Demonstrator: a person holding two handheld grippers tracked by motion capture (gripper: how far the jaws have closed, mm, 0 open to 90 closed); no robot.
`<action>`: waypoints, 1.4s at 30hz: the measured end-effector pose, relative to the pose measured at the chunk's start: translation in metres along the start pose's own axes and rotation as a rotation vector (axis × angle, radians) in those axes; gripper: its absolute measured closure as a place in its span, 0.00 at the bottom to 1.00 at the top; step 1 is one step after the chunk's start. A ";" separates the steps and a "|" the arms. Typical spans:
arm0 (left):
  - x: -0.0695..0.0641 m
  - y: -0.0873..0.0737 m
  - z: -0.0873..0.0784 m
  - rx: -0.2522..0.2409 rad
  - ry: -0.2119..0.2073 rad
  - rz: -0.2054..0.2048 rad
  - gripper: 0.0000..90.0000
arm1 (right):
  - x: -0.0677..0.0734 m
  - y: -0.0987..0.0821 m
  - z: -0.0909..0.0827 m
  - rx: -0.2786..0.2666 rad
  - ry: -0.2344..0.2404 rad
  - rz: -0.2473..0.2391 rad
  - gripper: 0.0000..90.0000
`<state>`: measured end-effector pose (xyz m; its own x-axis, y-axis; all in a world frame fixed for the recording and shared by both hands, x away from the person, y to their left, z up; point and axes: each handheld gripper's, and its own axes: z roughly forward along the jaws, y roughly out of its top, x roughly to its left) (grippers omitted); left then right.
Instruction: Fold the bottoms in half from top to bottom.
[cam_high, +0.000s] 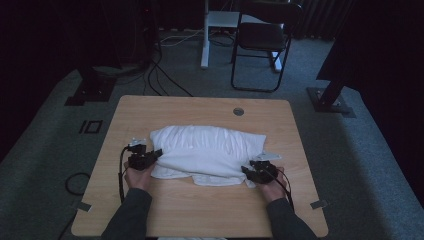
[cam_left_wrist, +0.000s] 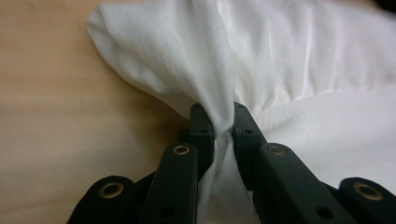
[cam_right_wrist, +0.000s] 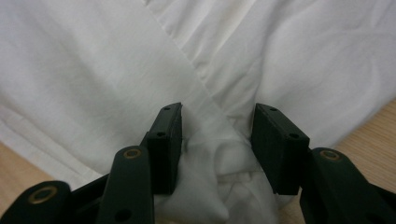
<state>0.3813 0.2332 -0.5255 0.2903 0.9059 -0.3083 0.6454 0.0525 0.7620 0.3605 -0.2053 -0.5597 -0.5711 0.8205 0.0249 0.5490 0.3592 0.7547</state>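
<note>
The white cloth (cam_high: 207, 152) lies bunched across the middle of the table (cam_high: 150, 107), its long axis running side to side, and a gripper sits at each end of its near edge. The left gripper (cam_high: 156, 153) has bitten into the cloth's left end: in the left gripper view the jaws are pinched tight on a gathered fold of cloth (cam_left_wrist: 223, 122), which fans out above them and rises a little off the wood. The right gripper (cam_high: 246, 171) is at the cloth's near right corner, and there the jaws stand partly apart, with a rumpled lump of cloth (cam_right_wrist: 219, 154) lying between them. The pads are not pressing on it as far as one can tell.

So the coming move likely turns on the right side: the fabric is straight ahead of those jaws, already in the gap, and closing should catch it.

How many layers the left pinch holds is hard to make out. The cloth's underside and far edge are hidden by its own folds, and the dim high view blurs the seams.
</note>
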 end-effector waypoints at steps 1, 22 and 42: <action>0.000 0.002 -0.001 -0.007 -0.007 -0.002 0.92 | 0.001 0.001 -0.001 0.009 0.008 -0.005 0.59; -0.001 0.017 -0.013 -0.080 -0.076 -0.015 0.92 | 0.041 0.087 0.027 -0.065 0.084 -0.094 0.54; -0.032 0.051 -0.033 -0.163 -0.134 0.060 0.93 | 0.058 0.075 0.075 0.036 0.094 -0.148 0.58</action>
<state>0.3814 0.2206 -0.4584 0.4230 0.8461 -0.3243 0.5044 0.0774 0.8600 0.4141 -0.0977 -0.5510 -0.7008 0.7130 -0.0220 0.4755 0.4898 0.7307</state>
